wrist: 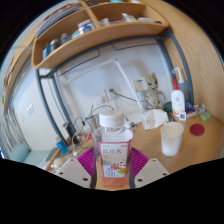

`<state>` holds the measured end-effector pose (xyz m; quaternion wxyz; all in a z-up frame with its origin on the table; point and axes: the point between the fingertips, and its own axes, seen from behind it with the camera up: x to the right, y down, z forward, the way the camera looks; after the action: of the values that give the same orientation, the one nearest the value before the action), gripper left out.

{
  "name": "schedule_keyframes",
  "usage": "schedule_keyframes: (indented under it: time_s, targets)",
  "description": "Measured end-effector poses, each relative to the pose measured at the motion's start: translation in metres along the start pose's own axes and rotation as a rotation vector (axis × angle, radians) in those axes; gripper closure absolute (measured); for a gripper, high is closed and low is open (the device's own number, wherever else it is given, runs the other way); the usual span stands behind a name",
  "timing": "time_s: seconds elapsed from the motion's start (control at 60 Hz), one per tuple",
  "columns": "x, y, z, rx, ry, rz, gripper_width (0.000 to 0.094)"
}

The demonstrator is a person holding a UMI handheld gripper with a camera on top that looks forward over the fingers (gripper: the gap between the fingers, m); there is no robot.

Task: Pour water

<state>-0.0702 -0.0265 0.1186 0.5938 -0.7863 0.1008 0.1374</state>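
Clear bottle [114, 146], pink-patterned label, white cap; white cup [172, 138]; possibly red lid [197, 129].

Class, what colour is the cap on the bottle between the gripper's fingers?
White, on the bottle; the gripper view shows it best.

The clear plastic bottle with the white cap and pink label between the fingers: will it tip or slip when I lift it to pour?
The clear plastic bottle with the white cap and pink label looks tall and narrow, so probably tippy if nudged. Its smooth label may slide under a light grip. The gripper appears to press it with both pads; thin plastic could flex. The translucent white plastic cup nearby looks light, easily knocked.
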Motion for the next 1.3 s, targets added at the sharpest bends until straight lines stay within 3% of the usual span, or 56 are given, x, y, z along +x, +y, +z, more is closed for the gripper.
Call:
schedule_keyframes:
  time_s: [0.3, 0.6, 0.85, 1.033, 1.3]
  targets:
    - [0.048, -0.062, 0.029, 0.073, -0.083, 0.831, 0.0489]
    - [0.068, -0.08, 0.043, 0.022, -0.13, 1.34, 0.0476]
    - [0.08, -0.098, 0.044, 0.036, -0.157, 1.717, 0.0476]
    - [0.098, -0.096, 0.044, 0.065, -0.114, 1.853, 0.0476]
    - [0.084, -0.102, 0.037, -0.027, -0.122, 1.714, 0.0477]
